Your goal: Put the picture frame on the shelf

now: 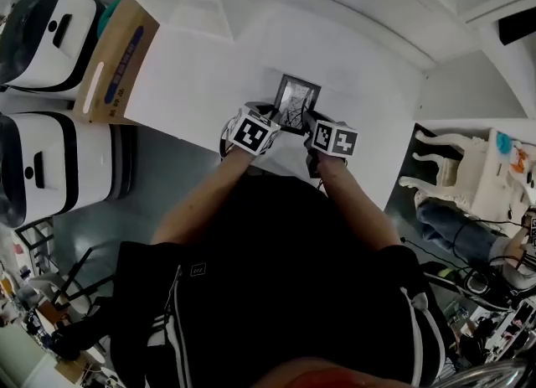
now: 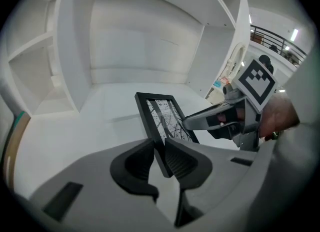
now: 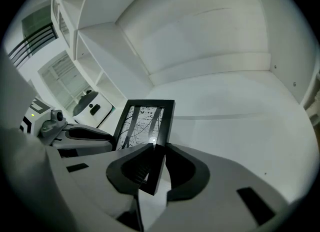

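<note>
The person's black jacket fills the foreground of my head view, both arms reaching ahead. My left gripper is clamped on the left edge of the picture frame, and my right gripper pinches the right edge, so the black frame is held between the two. It stands tilted over the white shelf board; I cannot tell whether its lower edge touches. A cardboard box and two white machines sit well off to the left.
</note>
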Demonstrator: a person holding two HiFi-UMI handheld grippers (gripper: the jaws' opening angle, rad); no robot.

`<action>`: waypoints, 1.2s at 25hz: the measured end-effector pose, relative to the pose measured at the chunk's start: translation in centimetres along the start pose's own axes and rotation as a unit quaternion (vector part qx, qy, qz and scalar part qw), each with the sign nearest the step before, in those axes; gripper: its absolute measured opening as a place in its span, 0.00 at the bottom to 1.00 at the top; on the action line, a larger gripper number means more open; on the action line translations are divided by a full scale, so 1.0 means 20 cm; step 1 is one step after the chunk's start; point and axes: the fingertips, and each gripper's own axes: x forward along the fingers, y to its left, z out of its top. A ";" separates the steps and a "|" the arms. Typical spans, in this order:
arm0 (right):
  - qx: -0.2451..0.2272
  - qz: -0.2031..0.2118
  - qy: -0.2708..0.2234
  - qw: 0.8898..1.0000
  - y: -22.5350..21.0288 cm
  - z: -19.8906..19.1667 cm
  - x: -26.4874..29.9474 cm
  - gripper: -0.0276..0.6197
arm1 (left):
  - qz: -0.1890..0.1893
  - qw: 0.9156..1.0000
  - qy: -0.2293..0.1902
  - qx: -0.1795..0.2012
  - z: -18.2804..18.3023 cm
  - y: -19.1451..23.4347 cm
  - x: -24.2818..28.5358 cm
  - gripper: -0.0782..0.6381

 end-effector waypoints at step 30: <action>-0.017 -0.013 -0.062 0.998 0.80 0.18 0.19 0.18 | 0.009 0.998 -0.057 0.012 -0.05 0.65 -0.52 0.22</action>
